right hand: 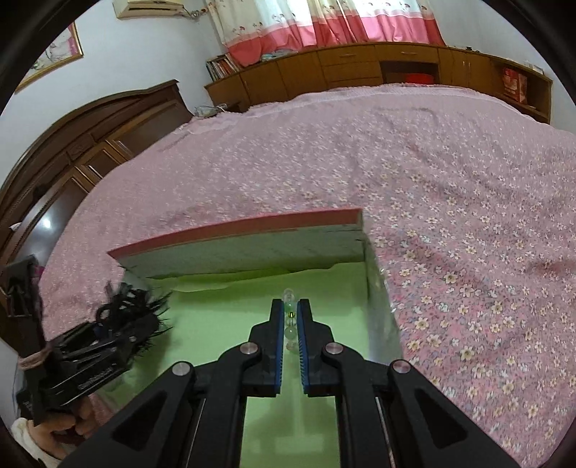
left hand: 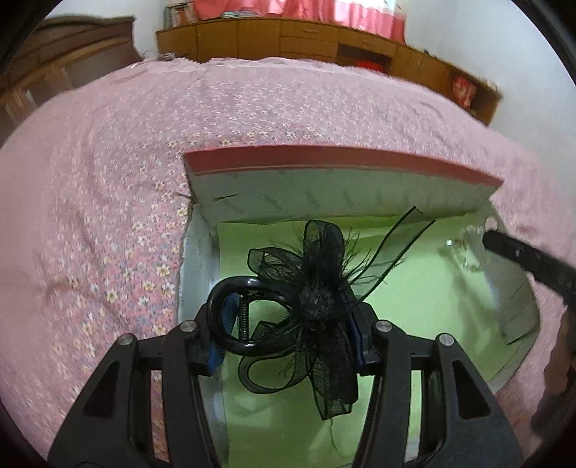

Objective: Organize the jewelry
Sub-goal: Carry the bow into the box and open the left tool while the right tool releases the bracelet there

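Note:
My left gripper (left hand: 288,324) is shut on a black hair clip with a mesh-and-feather bow (left hand: 313,288) and holds it over the green floor of an open box (left hand: 414,288). The box has a red-edged far wall (left hand: 324,162). My right gripper (right hand: 291,320) is shut on a clear bead bracelet (right hand: 289,306) over the right part of the same box (right hand: 223,298). The left gripper with the black clip (right hand: 126,316) shows at the left of the right wrist view. The right gripper's finger (left hand: 522,255) and the bracelet (left hand: 468,248) show at the right of the left wrist view.
The box lies on a bed with a pink flowered cover (right hand: 450,216). A dark wooden headboard (right hand: 72,144) stands at the left. A long wooden cabinet (right hand: 360,72) and pink curtains (right hand: 324,21) stand behind the bed.

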